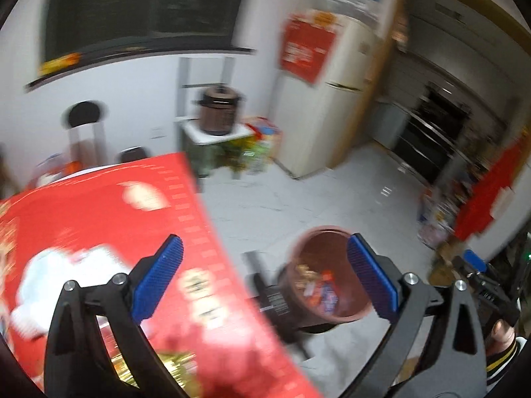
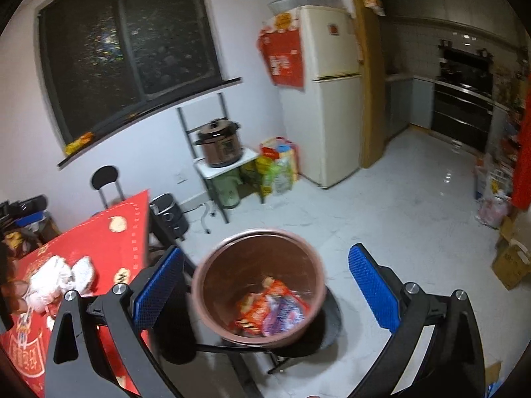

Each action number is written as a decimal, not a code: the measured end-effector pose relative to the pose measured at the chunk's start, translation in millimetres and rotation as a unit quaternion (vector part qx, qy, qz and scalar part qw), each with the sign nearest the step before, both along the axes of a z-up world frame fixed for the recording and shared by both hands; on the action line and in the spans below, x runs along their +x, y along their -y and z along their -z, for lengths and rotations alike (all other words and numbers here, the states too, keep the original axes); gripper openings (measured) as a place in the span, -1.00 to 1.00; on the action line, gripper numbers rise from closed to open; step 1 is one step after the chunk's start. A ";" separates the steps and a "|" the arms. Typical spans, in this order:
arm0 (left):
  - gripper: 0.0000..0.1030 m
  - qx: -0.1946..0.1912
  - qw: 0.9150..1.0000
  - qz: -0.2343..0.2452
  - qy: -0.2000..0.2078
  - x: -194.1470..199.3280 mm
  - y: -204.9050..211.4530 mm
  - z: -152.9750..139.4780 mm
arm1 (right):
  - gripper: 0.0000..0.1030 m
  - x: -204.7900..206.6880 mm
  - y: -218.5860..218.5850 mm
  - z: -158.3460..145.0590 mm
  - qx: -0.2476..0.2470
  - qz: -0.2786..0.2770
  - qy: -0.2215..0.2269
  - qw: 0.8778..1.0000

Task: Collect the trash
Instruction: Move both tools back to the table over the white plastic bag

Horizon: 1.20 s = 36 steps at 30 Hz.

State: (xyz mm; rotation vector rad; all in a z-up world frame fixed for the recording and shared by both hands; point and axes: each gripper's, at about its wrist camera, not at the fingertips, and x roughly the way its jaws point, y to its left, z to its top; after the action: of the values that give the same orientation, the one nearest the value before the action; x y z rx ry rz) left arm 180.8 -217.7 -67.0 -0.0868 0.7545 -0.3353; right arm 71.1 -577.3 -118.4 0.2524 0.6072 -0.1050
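A round brown plastic trash bin (image 2: 259,285) with a paler pinkish rim stood upright on a dark round stool seat (image 2: 332,318), off the near corner of the red-clothed table (image 2: 126,229). It was open-topped and only shallowly filled: crumpled orange-red snack wrappers (image 2: 265,301) lay against its bottom beside a purple-and-white wrapper (image 2: 285,311). On the tablecloth, toward the table's left edge and well apart from the bin, a loose heap of crumpled white tissue paper (image 2: 59,278) rested. The left wrist view showed the bin (image 1: 327,273) blurred, with wrappers inside it.
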 end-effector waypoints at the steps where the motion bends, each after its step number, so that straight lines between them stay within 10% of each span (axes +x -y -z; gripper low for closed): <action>1: 0.89 0.003 1.000 -0.022 0.002 -5.9 -19.0 -2.0 | 0.90 4.0 -4.6 0.0 0.002 -0.007 0.000 1.000; 15: 0.89 0.023 0.949 -0.313 0.002 -143.5 -275.9 7.5 | 0.90 50.3 -173.2 -4.4 0.032 -0.176 -0.018 0.984; 36: 0.89 -0.016 0.949 -0.316 0.008 -178.2 -413.7 63.5 | 0.90 99.6 -490.1 5.4 -0.080 -0.392 -0.066 0.914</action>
State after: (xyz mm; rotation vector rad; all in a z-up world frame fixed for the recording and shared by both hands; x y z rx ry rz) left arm 2.6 196.0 -130.5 -0.3478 0.6671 0.2644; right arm 170.7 -87.2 -123.9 -0.1718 0.7913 0.6097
